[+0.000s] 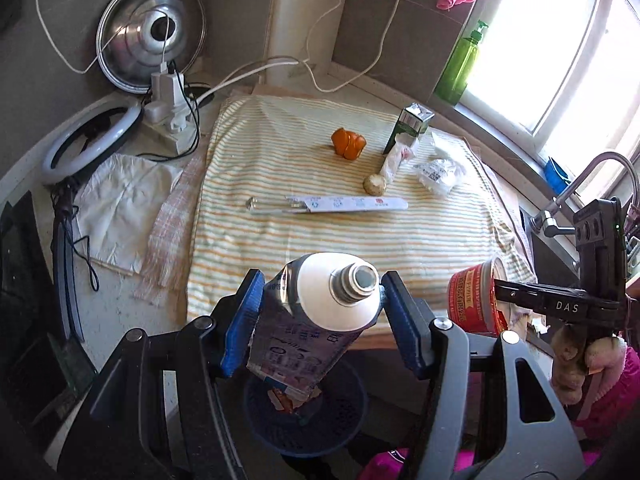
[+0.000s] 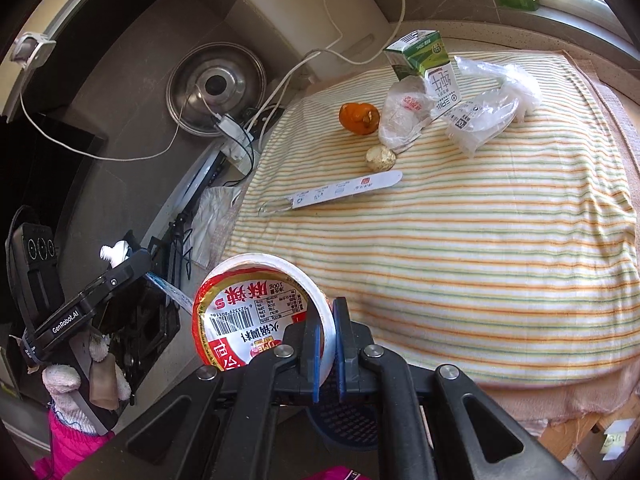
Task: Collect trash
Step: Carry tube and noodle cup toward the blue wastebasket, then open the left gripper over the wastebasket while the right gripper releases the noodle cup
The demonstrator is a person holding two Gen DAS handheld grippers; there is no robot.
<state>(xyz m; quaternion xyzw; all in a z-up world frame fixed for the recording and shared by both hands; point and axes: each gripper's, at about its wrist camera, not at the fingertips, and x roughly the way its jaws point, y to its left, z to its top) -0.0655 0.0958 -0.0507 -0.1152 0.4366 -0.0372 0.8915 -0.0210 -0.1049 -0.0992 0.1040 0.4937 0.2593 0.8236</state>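
The near half of the striped cloth (image 2: 460,280) on the worktop is left open. Passage toward the far edge is blocked by the chopstick sleeve (image 2: 344,192), orange peel (image 2: 358,118), milk carton (image 2: 424,60) and crumpled plastic bags (image 2: 488,108).

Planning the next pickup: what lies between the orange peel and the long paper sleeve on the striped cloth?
Nothing: only bare striped cloth separates the orange peel from the paper sleeve, in both wrist views.

- We see a grey tiled wall (image 1: 240,8) on the far side.
- A bright window (image 1: 552,40) at far right floods daylight over our pale speckled stone countertop (image 1: 120,292).
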